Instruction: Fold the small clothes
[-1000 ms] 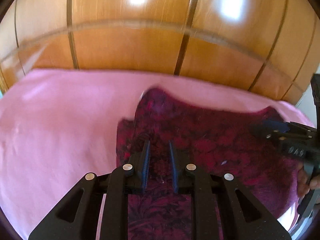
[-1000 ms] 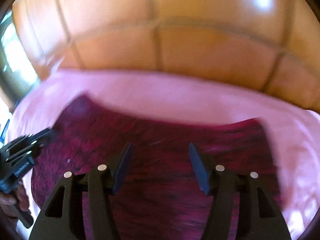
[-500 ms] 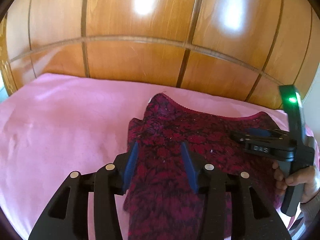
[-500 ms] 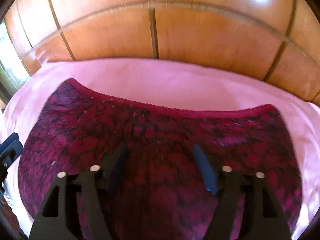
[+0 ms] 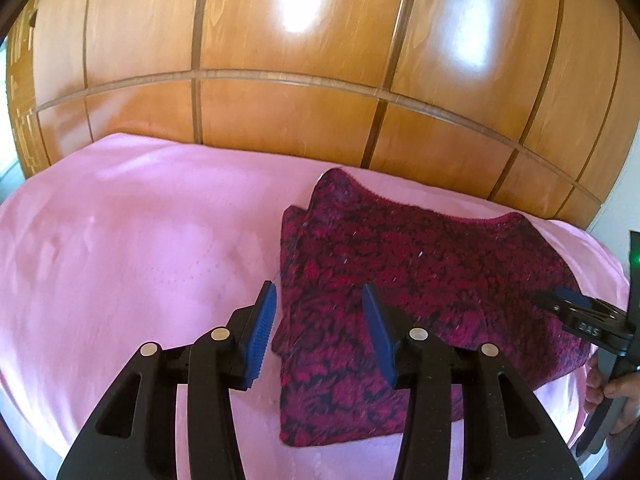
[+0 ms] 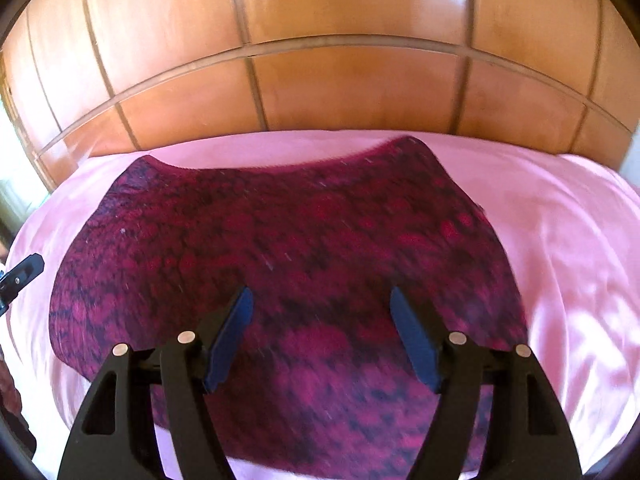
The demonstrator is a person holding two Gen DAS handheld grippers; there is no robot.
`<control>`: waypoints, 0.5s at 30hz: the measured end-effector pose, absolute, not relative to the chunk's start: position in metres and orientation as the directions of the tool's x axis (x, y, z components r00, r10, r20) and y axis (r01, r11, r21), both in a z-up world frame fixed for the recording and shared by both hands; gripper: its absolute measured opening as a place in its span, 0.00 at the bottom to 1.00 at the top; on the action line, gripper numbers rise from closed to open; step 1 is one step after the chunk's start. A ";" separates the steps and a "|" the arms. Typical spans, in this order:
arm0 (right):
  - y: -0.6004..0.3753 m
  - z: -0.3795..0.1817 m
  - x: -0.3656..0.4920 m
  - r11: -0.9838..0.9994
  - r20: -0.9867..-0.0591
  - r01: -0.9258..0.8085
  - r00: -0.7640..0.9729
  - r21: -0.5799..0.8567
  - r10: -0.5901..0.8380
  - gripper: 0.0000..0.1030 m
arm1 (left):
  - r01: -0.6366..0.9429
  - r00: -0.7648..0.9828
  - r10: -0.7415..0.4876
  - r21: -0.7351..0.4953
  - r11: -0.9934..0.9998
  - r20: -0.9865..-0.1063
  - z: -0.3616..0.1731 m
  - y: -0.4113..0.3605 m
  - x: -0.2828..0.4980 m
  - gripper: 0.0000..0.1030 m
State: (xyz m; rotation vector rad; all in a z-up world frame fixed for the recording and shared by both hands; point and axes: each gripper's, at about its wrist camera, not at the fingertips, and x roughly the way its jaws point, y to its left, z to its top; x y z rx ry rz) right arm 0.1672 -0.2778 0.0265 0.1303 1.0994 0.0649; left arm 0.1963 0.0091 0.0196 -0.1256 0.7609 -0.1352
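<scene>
A small garment of dark red and black patterned knit (image 5: 420,276) lies folded on the pink sheet (image 5: 140,264). My left gripper (image 5: 318,296) hovers open above the garment's left edge, nothing between its blue pads. In the right wrist view the same garment (image 6: 288,240) fills the middle, slightly blurred. My right gripper (image 6: 322,300) stands open over its near part, holding nothing. The right gripper's tip (image 5: 576,312) also shows at the right edge of the left wrist view, with a person's hand (image 5: 612,392) on its handle.
A glossy wooden panelled headboard (image 5: 300,92) rises right behind the pink sheet. The sheet stretches wide to the left of the garment. The left gripper's tip (image 6: 24,272) peeks in at the left edge of the right wrist view.
The left gripper let go of the garment's edge, opened and drew back toward me. The right gripper opened wider and pulled back. The garment now lies flat.
</scene>
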 end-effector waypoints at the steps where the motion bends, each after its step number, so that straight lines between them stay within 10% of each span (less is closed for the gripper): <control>1: -0.281 0.025 0.164 0.990 -0.883 0.019 0.453 0.142 0.118 0.69 | 0.073 0.715 -0.165 -0.162 0.984 -0.680 0.019 0.011 0.194 0.43; 15: -0.287 0.010 0.157 0.984 -0.883 0.071 0.454 0.164 0.115 0.70 | 0.049 0.645 -0.211 -0.236 0.970 -0.735 -0.014 0.037 0.185 0.43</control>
